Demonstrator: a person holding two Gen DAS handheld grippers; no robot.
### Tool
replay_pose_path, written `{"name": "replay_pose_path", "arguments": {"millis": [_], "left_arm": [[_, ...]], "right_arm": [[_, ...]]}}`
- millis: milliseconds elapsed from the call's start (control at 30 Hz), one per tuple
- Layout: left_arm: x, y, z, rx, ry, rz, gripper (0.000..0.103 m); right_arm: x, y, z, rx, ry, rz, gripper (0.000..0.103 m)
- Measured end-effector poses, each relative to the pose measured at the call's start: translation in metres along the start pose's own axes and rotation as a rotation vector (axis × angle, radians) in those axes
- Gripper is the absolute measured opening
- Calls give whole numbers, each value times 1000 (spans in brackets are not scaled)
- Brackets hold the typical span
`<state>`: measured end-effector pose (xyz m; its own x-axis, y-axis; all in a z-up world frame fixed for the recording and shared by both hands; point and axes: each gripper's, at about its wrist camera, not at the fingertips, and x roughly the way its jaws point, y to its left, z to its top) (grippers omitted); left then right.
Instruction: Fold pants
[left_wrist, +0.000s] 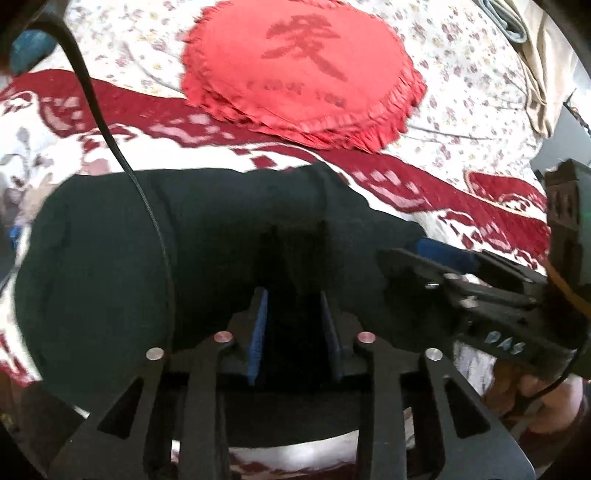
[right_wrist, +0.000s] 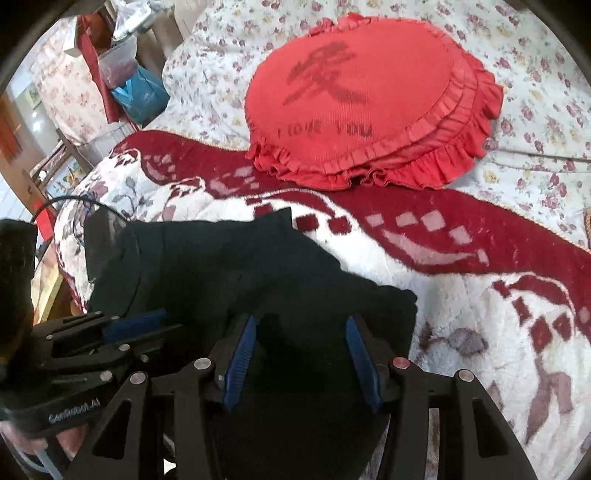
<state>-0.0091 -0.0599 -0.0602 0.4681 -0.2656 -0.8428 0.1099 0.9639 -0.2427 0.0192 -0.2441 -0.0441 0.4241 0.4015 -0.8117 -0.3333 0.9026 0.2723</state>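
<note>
The black pants lie bunched on the red-and-white blanket, and show in the right wrist view too. My left gripper is open, its blue-padded fingers set around a fold of the dark cloth. My right gripper is open too, over the near end of the pants, with cloth between its fingers. The right gripper also shows in the left wrist view, at the right end of the pants. The left gripper shows in the right wrist view, at the left.
A round red frilled cushion lies behind the pants on the flowered bedspread. The red-and-white blanket stretches to the right. A black cable crosses the left view. Bags and furniture stand beyond the bed's left edge.
</note>
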Motion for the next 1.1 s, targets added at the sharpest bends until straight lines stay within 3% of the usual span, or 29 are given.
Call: {"name": "replay_pose_path", "arguments": {"millis": [233,467,567,633,833,1100], "left_arm": [[-19,24,-8,-26,-39,97,34],[-33,44,-12,-61,-71,148,34],[-39,54,-11,-85,-82,159,47],[-42,60,-12,-106,-91,153,50],[-50,80,-16,-152,-98,165,50],[-57,114,-24,-236,-85,188,50]], "right_arm": [[6,32,-2,-66,16,44,49],[35,53,-6,-149,72,-9,52],[24,55,0,-145,65,-5,52],[15,58,4,-148,38,-2,52],[10,82,21,-164,12,82,52],[40,128,44,-242,43,149,59]]}}
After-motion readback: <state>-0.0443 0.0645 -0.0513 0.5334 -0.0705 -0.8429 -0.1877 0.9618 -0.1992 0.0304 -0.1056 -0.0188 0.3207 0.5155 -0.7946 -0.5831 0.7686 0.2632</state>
